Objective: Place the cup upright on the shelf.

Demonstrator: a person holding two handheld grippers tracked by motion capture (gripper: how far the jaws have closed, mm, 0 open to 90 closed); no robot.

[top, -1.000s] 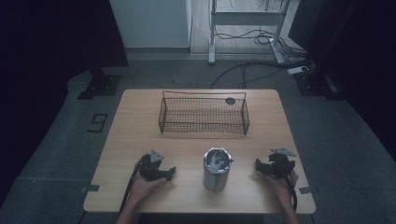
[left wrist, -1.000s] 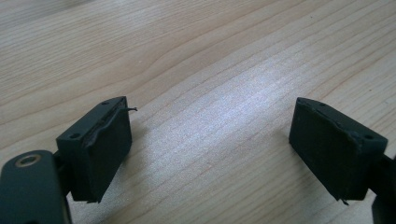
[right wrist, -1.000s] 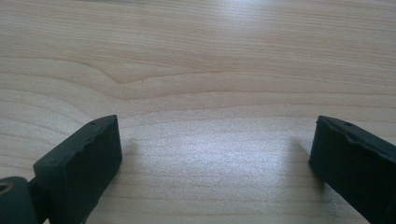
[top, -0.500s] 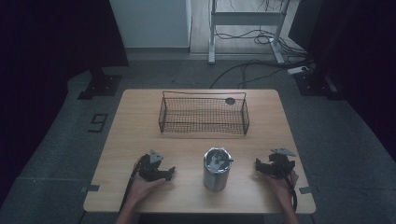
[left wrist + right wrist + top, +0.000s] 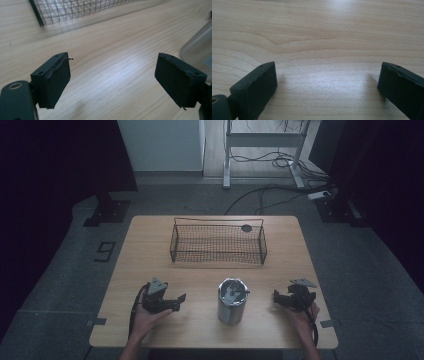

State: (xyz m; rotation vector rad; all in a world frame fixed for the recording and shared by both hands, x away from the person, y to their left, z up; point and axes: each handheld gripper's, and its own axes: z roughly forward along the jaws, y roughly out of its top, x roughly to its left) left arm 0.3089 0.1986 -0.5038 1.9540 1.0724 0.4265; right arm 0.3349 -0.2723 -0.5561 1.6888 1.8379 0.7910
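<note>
Floor marking "9" (image 5: 105,252), wooden table (image 5: 150,250), steel canister (image 5: 231,301)

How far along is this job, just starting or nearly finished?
Nothing looks done yet: the basket looks empty, and the can stands upright in front of it. The left tongs and right tongs are open on either side of the can, holding nothing. All the handling is left, probably starting with gripping the can.
</note>
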